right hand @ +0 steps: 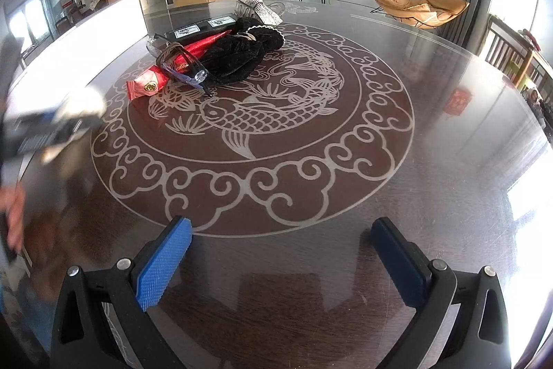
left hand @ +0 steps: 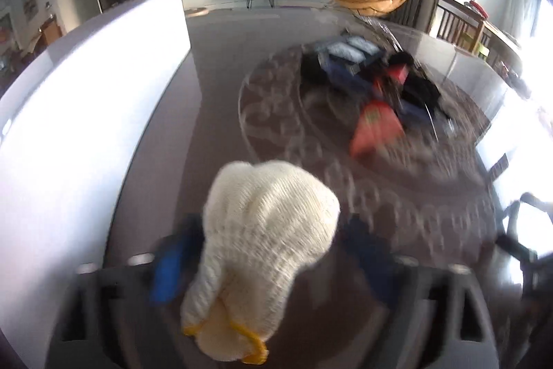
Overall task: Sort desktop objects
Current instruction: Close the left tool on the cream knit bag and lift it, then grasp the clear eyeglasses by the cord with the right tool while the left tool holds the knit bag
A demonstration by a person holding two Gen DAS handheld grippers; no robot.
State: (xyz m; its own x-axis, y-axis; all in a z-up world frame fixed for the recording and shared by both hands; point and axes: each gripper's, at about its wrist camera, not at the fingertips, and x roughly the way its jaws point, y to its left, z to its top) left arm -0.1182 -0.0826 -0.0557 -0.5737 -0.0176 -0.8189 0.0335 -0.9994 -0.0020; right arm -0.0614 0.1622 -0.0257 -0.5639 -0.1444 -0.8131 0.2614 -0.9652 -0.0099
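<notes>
A white knitted glove (left hand: 262,268) with a yellow cuff lies between the blue pads of my left gripper (left hand: 273,230). It rests against the left pad (left hand: 169,268), while a gap shows beside the right pad (left hand: 369,251); the jaws stand wide. In the right wrist view this gripper (right hand: 45,127) is a blur at the left edge with the white glove (right hand: 81,104). My right gripper (right hand: 281,230) hangs open over the dark table (right hand: 449,161), nothing between its fingers. A pile farther back holds a red packet (right hand: 172,71), clear glasses (right hand: 183,68) and a black cloth (right hand: 238,54).
A flat black box (right hand: 200,28) and a silvery crumpled thing (right hand: 257,9) lie behind the pile. A white upright panel (right hand: 90,37) stands along the table's left side. A hand (right hand: 12,217) shows at the left edge. The fish pattern (right hand: 262,116) marks the table's middle.
</notes>
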